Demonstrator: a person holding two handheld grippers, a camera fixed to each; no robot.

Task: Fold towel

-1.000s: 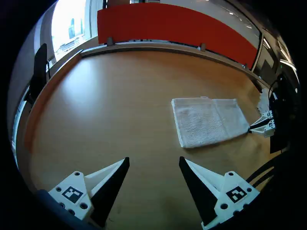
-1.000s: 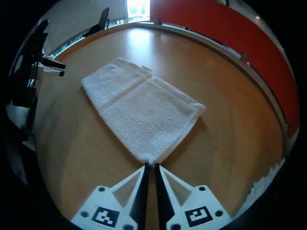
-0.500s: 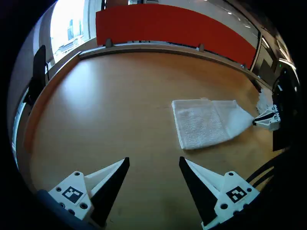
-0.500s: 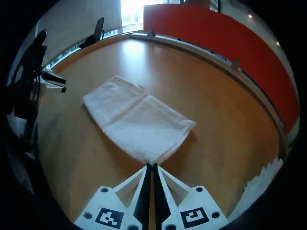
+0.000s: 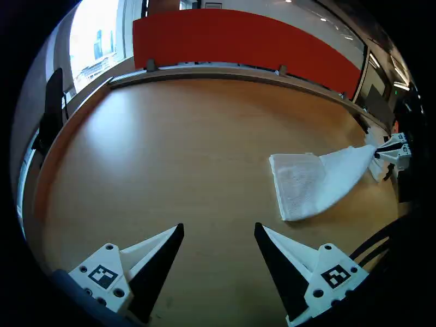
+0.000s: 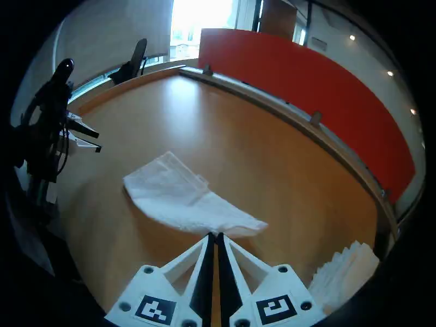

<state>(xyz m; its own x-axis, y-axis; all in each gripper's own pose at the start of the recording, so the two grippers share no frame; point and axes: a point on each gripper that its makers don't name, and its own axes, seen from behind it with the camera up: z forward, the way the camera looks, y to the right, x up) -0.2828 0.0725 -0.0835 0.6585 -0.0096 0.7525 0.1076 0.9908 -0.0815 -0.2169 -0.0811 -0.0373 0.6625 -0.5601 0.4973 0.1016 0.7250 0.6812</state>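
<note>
A white towel (image 5: pixel 308 185) lies folded on the wooden table (image 5: pixel 163 152), at the right of the left gripper view. One corner is lifted off the wood and pulled taut toward the right gripper (image 5: pixel 388 153), which is shut on it. In the right gripper view the towel (image 6: pixel 174 199) hangs from that pinched corner, with the right gripper (image 6: pixel 216 236) closed around the cloth. My left gripper (image 5: pixel 218 226) is open above bare wood, well short of the towel. It appears from afar as the left gripper (image 6: pixel 82 136) at the left edge.
A red partition panel (image 5: pixel 245 38) runs along the table's far edge, seen also as the panel (image 6: pixel 305 82). A stack of white towels (image 6: pixel 346 275) sits near the right gripper. A dark chair (image 5: pixel 54 103) stands beyond the left table edge.
The right gripper has risen and pulled back with the towel corner, lifting that side and dragging the towel toward itself. The left gripper has stayed in place, open.
</note>
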